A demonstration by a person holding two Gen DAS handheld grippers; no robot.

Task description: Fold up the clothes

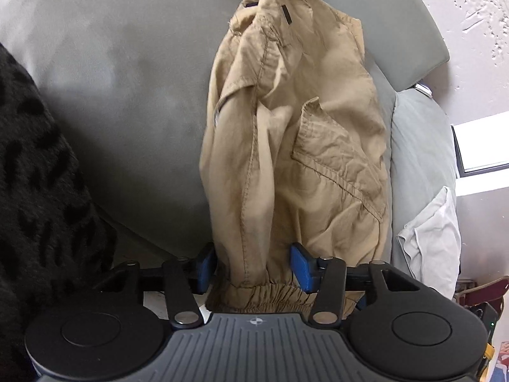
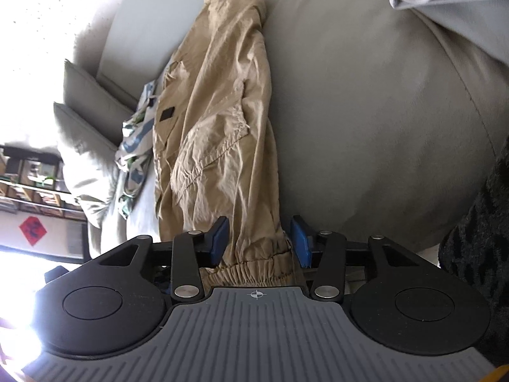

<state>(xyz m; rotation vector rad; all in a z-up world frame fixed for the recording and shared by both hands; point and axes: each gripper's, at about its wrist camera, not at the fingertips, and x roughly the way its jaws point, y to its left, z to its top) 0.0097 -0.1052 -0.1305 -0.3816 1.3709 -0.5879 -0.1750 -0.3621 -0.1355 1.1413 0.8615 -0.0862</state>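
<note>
Khaki cargo trousers [image 1: 302, 127] lie crumpled lengthwise on a grey sofa seat [image 1: 127, 79], their elastic cuffs nearest the cameras. My left gripper [image 1: 253, 267] is open, and one elastic cuff [image 1: 264, 293] sits between its blue pads [image 1: 302, 267]. In the right wrist view the same trousers [image 2: 222, 111] stretch away across the sofa [image 2: 366, 95]. My right gripper [image 2: 261, 240] is also open and straddles the other cuff [image 2: 251, 270], with its blue pads [image 2: 300, 242] on either side of the fabric.
A black fuzzy patterned fabric [image 1: 31, 175] fills the left edge and also shows at the right [image 2: 477, 222]. A white cloth [image 1: 435, 238] and a grey cushion [image 1: 420, 146] lie beside the trousers. A patterned cloth [image 2: 136, 140] and cushions [image 2: 86, 102] sit further left.
</note>
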